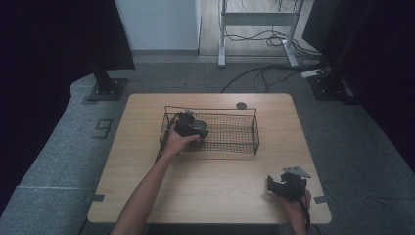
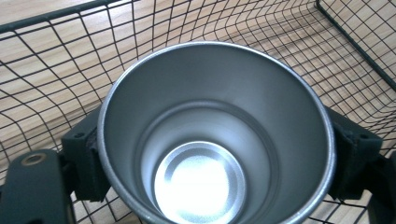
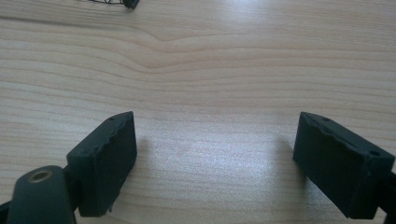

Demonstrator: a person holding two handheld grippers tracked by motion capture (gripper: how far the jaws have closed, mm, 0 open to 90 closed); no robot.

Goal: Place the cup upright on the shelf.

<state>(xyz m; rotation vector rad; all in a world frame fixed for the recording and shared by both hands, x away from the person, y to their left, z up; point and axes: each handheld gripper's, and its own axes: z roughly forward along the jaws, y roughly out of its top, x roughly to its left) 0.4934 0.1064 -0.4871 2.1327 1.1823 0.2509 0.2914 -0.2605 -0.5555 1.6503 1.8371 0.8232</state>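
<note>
Wooden table [image 1: 210, 181]: one wire basket [image 1: 230, 128], one steel cup [image 2: 215, 135], two grippers.

We see the wire basket [image 1: 230, 128] centre-frame on the table [image 1: 205, 191]. Left gripper [image 1: 192, 128] sits in its left end, metal cup [image 2: 215, 135] between the jaws. Right gripper [image 1: 286, 185] at lower right, over bare tabletop.
</note>
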